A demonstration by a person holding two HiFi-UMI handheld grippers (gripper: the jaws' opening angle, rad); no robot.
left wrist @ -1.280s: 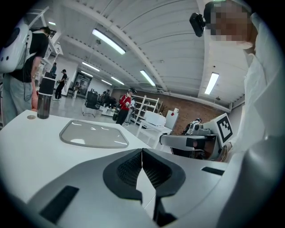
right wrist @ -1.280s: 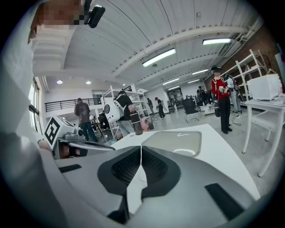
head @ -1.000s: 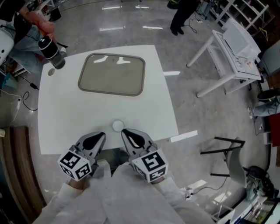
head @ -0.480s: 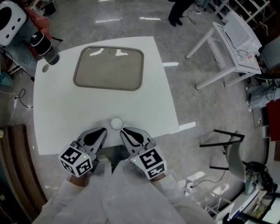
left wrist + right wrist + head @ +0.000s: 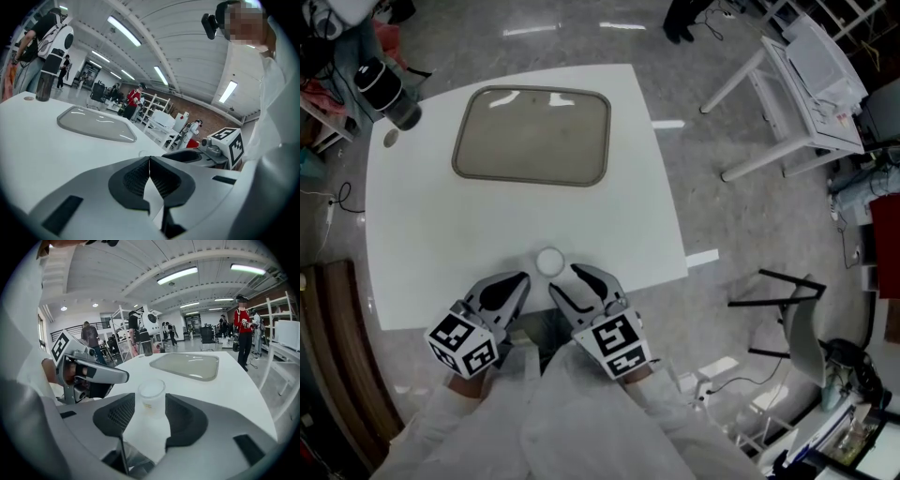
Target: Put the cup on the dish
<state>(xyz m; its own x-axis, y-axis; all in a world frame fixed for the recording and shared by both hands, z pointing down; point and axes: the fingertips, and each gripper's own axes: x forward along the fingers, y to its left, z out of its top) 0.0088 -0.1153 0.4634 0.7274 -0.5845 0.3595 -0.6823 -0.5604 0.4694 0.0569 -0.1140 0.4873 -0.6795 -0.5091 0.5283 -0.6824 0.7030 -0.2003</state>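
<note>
A small translucent white cup stands near the front edge of the white table. The dish, a shallow grey rectangular tray, lies at the far side. My right gripper sits just behind the cup; its jaws are opening. In the right gripper view the cup stands between the two pads with a gap on each side of my right gripper. My left gripper rests beside it at the table edge, left of the cup, and the left gripper is shut and empty.
A dark bottle stands at the table's far left corner with a small round lid by it. On the floor to the right are a white stand and a black chair frame. People stand beyond the table.
My right gripper's jaws have parted around the cup. Both grippers stay at the front edge. The hand on the bottle at the far left is gone from view.
</note>
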